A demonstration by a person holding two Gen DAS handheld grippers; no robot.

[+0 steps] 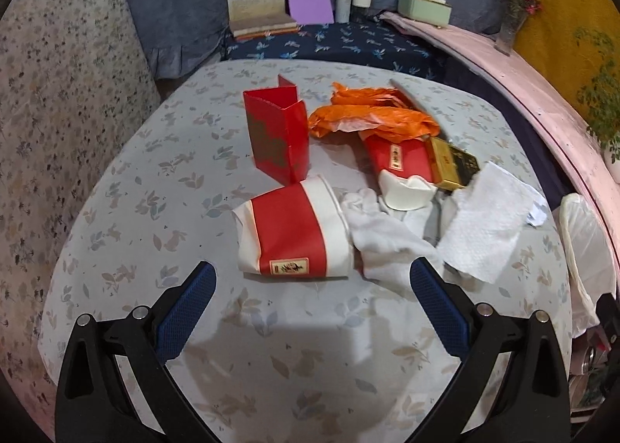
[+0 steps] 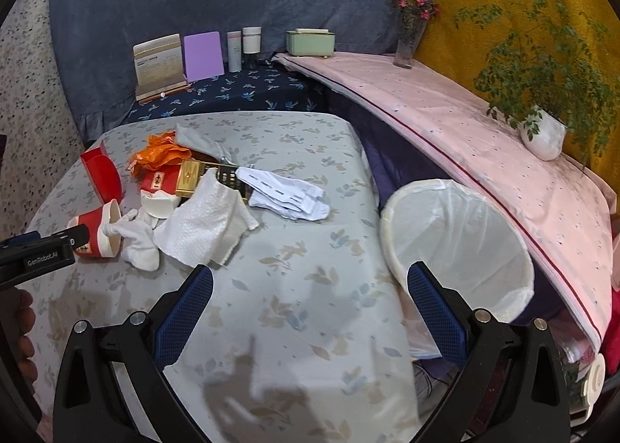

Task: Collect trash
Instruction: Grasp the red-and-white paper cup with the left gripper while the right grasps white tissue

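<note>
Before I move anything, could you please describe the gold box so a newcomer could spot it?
On the leaf-print table, find the trash pile at its left. The gold box lies there between the orange bag and the white paper towel, the only shiny metallic piece.

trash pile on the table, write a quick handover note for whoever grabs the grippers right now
Left gripper: open, empty, hovering just short of the tipped red-and-white cup.
Right gripper: open, empty, over bare tablecloth between pile and bin.
Trash lies in one heap: red box, orange bag, gold box, paper towel, white cloth, folded paper.
Lined bin stands beside the table's right edge; looks empty.
Done: nothing visibly binned. Left: everything.
</note>
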